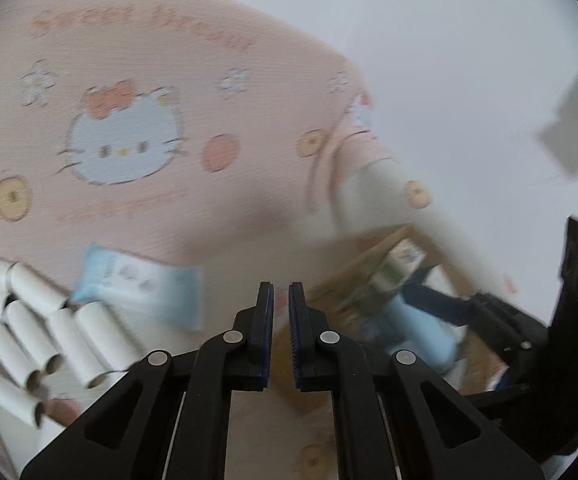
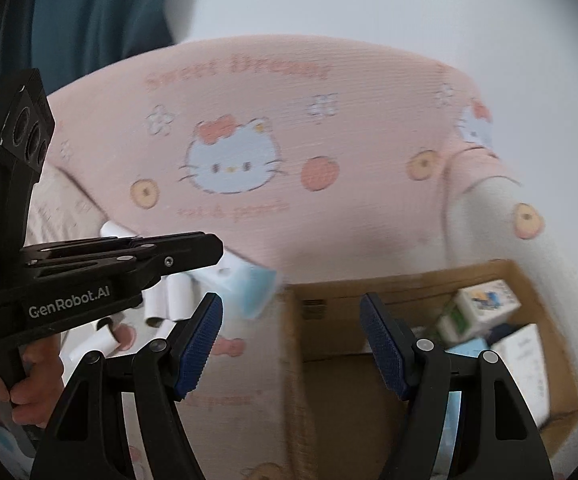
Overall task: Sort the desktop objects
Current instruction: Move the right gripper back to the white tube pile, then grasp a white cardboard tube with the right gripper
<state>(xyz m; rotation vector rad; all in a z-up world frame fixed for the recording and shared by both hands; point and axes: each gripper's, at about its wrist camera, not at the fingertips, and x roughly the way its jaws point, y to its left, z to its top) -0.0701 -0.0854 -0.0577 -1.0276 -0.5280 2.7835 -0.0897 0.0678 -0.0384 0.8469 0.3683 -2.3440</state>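
The left gripper (image 1: pixel 281 300) is standing nearly shut — only a thin slit is showing between its blue pads (image 1: pixel 298 320), and nothing is lying in that slit. The right gripper (image 2: pixel 291 320) is standing wide apart, its ribbed blue pads (image 2: pixel 199 344) bare, gripping nothing.

Just beyond the left gripper's tips and a little to their left, a light blue packet (image 1: pixel 137 284) is lying flat on the pink cartoon-cat cloth (image 1: pixel 129 140), apart from the pads. In the right wrist view the same packet (image 2: pixel 245 284) is sitting up and left of the open jaws, partly behind the left gripper's black body, which a hand (image 2: pixel 29 380) is holding by its handle.

Further left of the packet, a cluster of white paper tubes (image 1: pixel 49 340) is lying side by side on the cloth, their open ends facing the camera.

To the right, a brown cardboard box (image 2: pixel 329 312) is sitting on the cloth — the right gripper is pointing at its near left corner. Inside it a small printed carton (image 2: pixel 477 312) is lying tilted among other blurred items.
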